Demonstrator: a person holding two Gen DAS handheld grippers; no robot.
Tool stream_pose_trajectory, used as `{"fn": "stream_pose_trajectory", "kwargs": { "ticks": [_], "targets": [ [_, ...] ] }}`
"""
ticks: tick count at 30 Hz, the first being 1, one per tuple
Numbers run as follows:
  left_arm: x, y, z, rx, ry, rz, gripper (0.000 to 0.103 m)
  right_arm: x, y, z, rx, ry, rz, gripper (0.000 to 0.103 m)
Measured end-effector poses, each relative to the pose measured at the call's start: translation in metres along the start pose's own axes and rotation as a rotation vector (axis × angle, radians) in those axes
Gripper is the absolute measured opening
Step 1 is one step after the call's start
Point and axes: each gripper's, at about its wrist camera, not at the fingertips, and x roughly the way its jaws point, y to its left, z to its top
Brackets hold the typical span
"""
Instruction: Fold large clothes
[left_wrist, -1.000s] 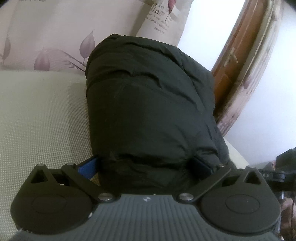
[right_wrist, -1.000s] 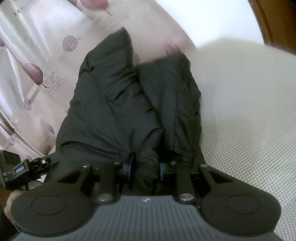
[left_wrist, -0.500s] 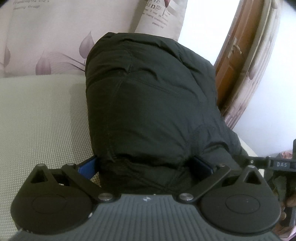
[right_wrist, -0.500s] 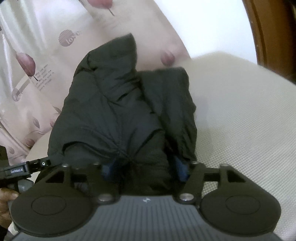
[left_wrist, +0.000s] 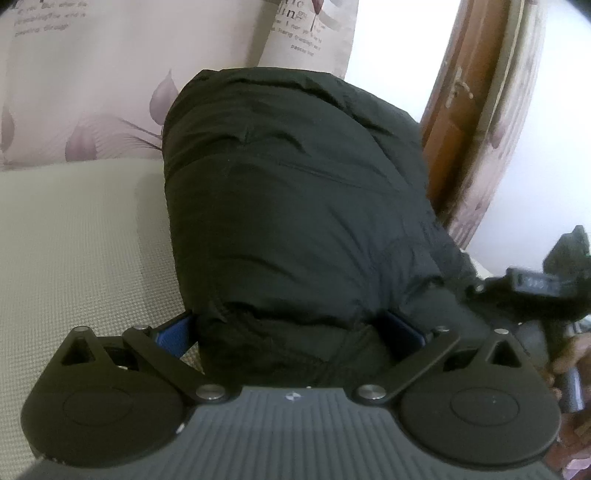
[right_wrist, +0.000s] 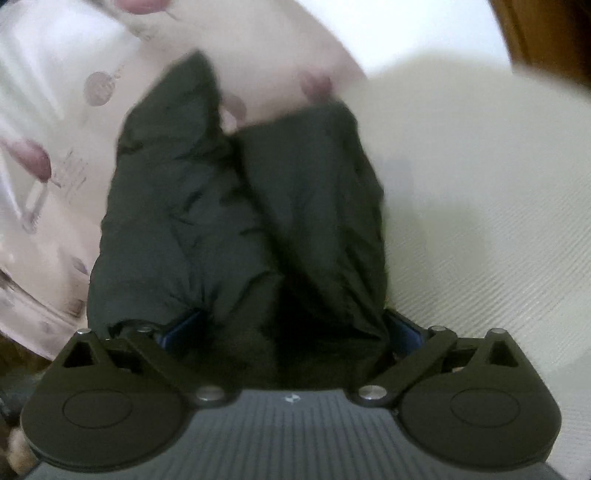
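Observation:
A bulky black padded jacket lies on a pale woven bed surface, its far end against a floral pillow. My left gripper is open wide, with the jacket's near edge bulging between its blue pads. In the right wrist view the jacket shows two folded lobes. My right gripper is open wide around the near edge; its blue pads stand apart at either side. The right gripper also shows at the right edge of the left wrist view.
Floral pillows and a patterned cover lie behind the jacket. A wooden door frame and a curtain stand at the right. The bed surface spreads right of the jacket.
My right gripper has opened from a shut grip on the jacket's near edge to wide open, and its view is blurred by motion. My left gripper stayed open and shifted slightly.

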Motion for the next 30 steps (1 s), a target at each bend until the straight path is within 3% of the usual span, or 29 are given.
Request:
{"fn": "stream_pose_trajectory", "kwargs": {
  "ticks": [6, 11, 19, 30],
  "targets": [
    [-0.010, 0.005, -0.006, 0.003, -0.037, -0.043, 0.084, 0.013, 0.009, -0.001, -0.038, 0.019, 0.048, 0.089],
    [-0.026, 0.009, -0.010, -0.002, -0.050, -0.019, 0.080, 0.018, 0.015, -0.009, -0.026, 0.008, 0.099, 0.083],
    [-0.082, 0.034, -0.023, -0.055, -0.057, 0.076, 0.076, 0.035, 0.052, -0.031, -0.058, 0.037, 0.206, 0.076],
    [-0.171, 0.055, -0.038, -0.114, -0.098, 0.248, 0.071, 0.061, 0.135, -0.068, -0.134, 0.083, 0.351, 0.063]
  ]
}}
